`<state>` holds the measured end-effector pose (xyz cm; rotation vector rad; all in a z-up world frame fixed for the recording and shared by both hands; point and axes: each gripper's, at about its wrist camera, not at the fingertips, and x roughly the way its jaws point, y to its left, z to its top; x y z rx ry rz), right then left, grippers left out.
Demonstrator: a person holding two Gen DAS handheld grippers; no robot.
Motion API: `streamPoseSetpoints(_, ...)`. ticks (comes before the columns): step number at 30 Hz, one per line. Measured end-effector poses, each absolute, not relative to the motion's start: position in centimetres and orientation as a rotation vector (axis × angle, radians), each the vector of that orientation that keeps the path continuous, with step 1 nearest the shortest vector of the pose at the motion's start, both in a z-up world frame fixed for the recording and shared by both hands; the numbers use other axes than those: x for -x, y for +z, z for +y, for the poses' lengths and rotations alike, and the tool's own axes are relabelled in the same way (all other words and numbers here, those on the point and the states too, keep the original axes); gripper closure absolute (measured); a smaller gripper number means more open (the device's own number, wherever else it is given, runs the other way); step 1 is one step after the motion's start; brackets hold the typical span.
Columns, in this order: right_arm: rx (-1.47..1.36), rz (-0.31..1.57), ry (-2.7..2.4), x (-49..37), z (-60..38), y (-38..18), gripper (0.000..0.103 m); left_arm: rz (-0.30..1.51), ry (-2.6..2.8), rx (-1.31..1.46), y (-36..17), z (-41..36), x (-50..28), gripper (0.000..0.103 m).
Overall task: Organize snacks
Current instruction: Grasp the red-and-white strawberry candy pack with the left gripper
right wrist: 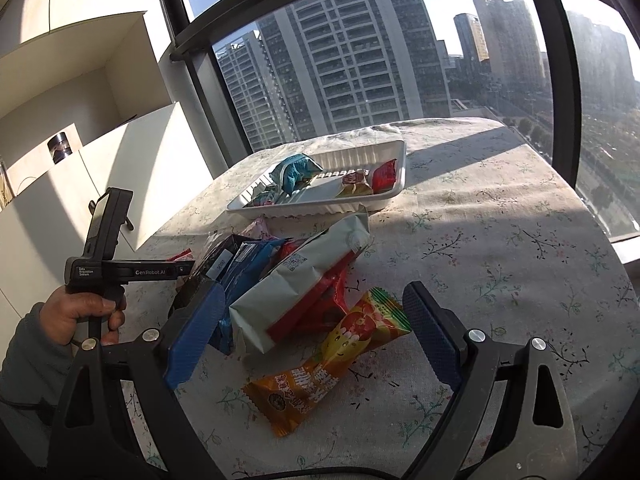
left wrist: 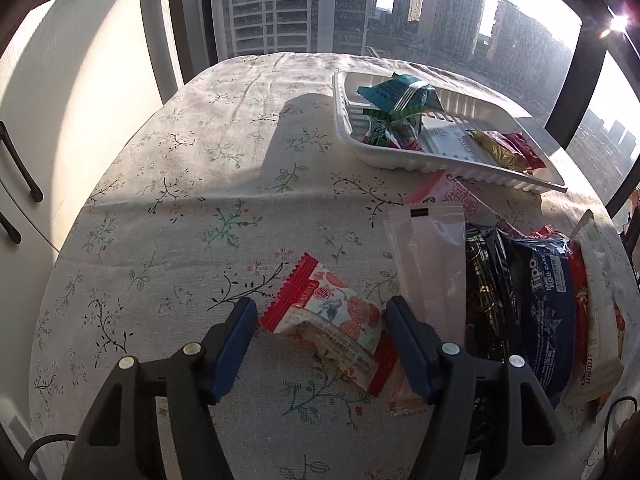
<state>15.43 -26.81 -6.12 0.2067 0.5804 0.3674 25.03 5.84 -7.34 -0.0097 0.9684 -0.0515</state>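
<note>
In the left wrist view a red-and-white snack packet (left wrist: pixel 328 318) lies on the flowered tablecloth between the blue pads of my left gripper (left wrist: pixel 322 312), and the pads touch its two ends. A white ribbed tray (left wrist: pixel 400 165) with several snacks stands at the far right. In the right wrist view my right gripper (right wrist: pixel 312 292) stands wide open over an orange-yellow packet (right wrist: pixel 340 360) and the near end of a grey-green bag (right wrist: pixel 296 280), gripping neither. The tray (right wrist: pixel 320 210) is behind that pile. A hand (right wrist: pixel 76 316) holds the left gripper's handle at the left.
A heap of snacks lies right of the left gripper: a clear packet (left wrist: pixel 428 248), a black pack (left wrist: pixel 484 280), a blue Tipo pack (left wrist: pixel 544 280) and a pink one (left wrist: pixel 452 196). White cabinets (left wrist: pixel 80 100) flank the table's left; a window runs behind.
</note>
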Motion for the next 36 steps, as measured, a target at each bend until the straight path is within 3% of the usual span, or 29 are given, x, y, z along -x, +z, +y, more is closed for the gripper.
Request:
streamPoseSetpoints(3, -0.203, 0.579, 0.364, -15.3, -26.8, -6.1, 0.012, 0.968, -0.059, 0.012, -7.2, 6.4, -25.1, 0.042)
streamPoseSetpoints(13, -0.219, 0.594, 0.362, -15.8, -27.1, -6.4, 0.012, 0.953, -0.09, -0.011, -7.3, 6.0, -24.8, 0.043)
streamPoseSetpoints(27, -0.21, 0.597, 0.351, -15.4, -27.1, -6.5, 0.012, 0.9, -0.139, 0.031, -6.6, 6.5, -24.4, 0.073)
streamPoseSetpoints(36, -0.19, 0.627, 0.33, -14.9, -26.9, -7.0, 0.012, 0.88, -0.177, 0.052, -6.2, 6.4, -23.5, 0.082)
